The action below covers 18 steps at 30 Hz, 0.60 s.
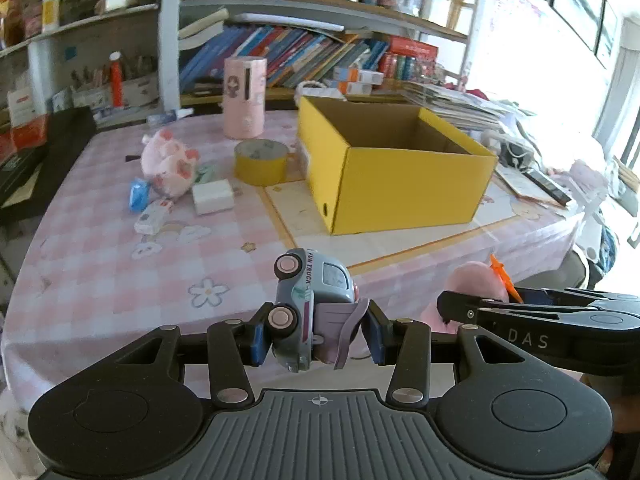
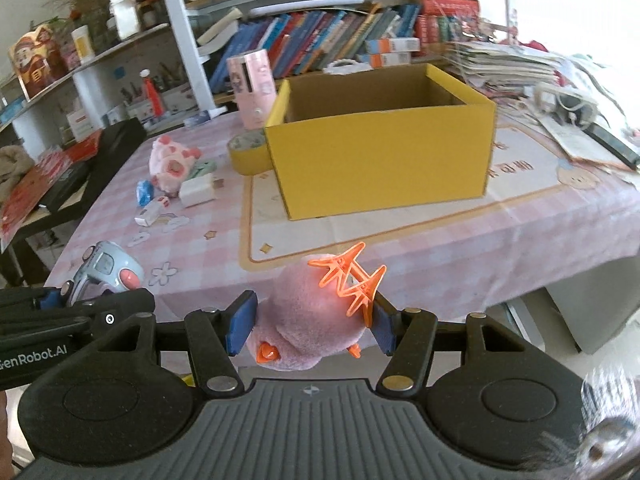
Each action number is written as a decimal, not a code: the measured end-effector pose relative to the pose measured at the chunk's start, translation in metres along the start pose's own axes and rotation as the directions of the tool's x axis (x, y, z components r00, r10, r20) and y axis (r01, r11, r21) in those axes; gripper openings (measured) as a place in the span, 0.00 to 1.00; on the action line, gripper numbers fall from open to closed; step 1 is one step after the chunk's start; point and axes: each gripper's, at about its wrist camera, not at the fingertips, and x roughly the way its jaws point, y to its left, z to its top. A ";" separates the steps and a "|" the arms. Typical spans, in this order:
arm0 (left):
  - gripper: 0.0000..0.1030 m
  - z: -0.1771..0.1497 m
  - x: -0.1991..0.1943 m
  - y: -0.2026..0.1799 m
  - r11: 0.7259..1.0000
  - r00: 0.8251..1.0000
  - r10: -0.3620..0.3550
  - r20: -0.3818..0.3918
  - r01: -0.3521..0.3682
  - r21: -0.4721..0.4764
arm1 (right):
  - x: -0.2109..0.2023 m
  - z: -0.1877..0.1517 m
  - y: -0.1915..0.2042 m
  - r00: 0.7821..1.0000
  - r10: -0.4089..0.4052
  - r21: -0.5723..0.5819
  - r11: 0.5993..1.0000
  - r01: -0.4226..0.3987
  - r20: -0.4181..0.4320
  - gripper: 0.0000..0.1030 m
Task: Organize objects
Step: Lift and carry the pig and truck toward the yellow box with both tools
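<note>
The open box [image 1: 400, 172] sits on the table [image 1: 100, 280] right of centre. The tape roll [image 1: 262, 161] touches its left wall, the canister [image 1: 245, 97] stands behind that, and the plush pig [image 1: 168, 164] lies further left. Bookshelves [image 1: 304, 52] fill the top.

PLACE: you're in a home study or child's room | EVIDENCE: white shelves crammed with leaning colourful books [image 1: 304, 52] – a table under a pink checked cloth with cartoon flowers [image 1: 100, 280] – a heap of loose papers and magazines [image 2: 504, 64] near the bright window
</note>
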 end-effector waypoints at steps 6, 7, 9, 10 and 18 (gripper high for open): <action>0.43 0.006 0.007 -0.013 0.999 0.999 -0.040 0.003 0.040 0.032 | -0.007 0.000 -0.010 0.999 -0.037 0.016 0.999 0.037 0.012 0.55; 0.43 0.006 0.008 -0.016 0.998 0.999 -0.049 0.000 0.049 0.040 | -0.008 0.000 -0.012 0.999 -0.045 0.019 0.999 0.045 0.013 0.55; 0.43 0.007 0.010 -0.022 0.996 0.998 -0.064 -0.004 0.064 0.060 | -0.010 -0.001 -0.017 0.998 -0.060 0.032 0.998 0.059 0.014 0.55; 0.43 0.008 0.011 -0.024 0.995 0.998 -0.068 -0.004 0.069 0.068 | -0.010 -0.001 -0.019 0.998 -0.067 0.040 0.997 0.066 0.013 0.55; 0.43 0.013 0.016 -0.031 0.994 0.997 -0.074 -0.002 0.073 0.085 | -0.011 0.003 -0.029 0.996 -0.083 0.055 0.995 0.082 0.020 0.55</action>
